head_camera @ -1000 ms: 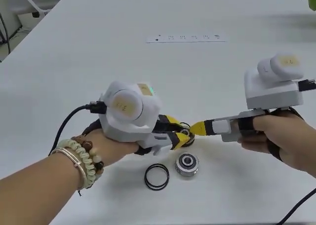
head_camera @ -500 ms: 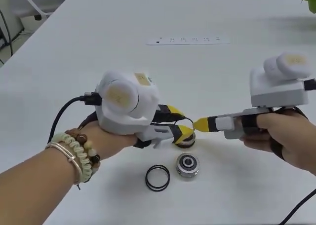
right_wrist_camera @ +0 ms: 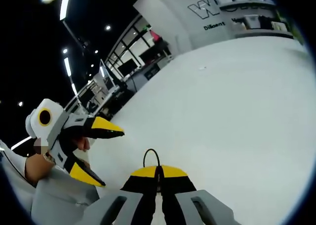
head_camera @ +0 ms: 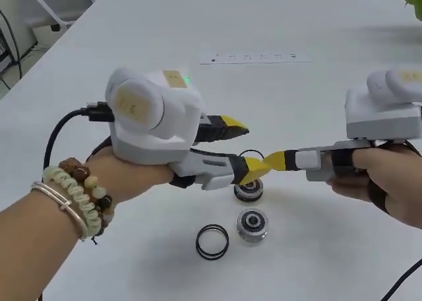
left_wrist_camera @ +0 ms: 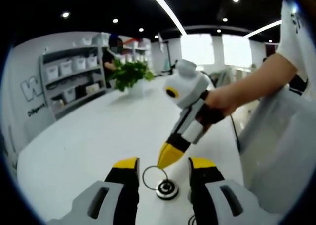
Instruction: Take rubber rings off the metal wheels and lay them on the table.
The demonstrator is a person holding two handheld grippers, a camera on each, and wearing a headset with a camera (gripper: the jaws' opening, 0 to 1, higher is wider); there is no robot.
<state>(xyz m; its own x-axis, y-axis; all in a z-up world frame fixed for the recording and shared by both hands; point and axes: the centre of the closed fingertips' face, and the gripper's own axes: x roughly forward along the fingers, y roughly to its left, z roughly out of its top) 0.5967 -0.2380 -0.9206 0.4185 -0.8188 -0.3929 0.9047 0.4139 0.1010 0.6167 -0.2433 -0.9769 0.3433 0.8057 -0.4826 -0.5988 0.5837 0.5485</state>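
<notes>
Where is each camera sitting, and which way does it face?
Head view: headset, looking down at the table; left hand holds left gripper, right hand holds right gripper.
Left gripper view: on that gripper, looking between its open jaws at the right gripper's tip and a wheel.
Right gripper view: looks along its shut jaws, across to the left gripper.
All share the pinched rubber ring.

Large white table [head_camera: 132, 37]; shelving with bins [left_wrist_camera: 69, 82] along wall; potted plant [left_wrist_camera: 129, 74] near table's far edge; ceiling strip lights [left_wrist_camera: 162, 7]; bright windows [left_wrist_camera: 197, 47].
</notes>
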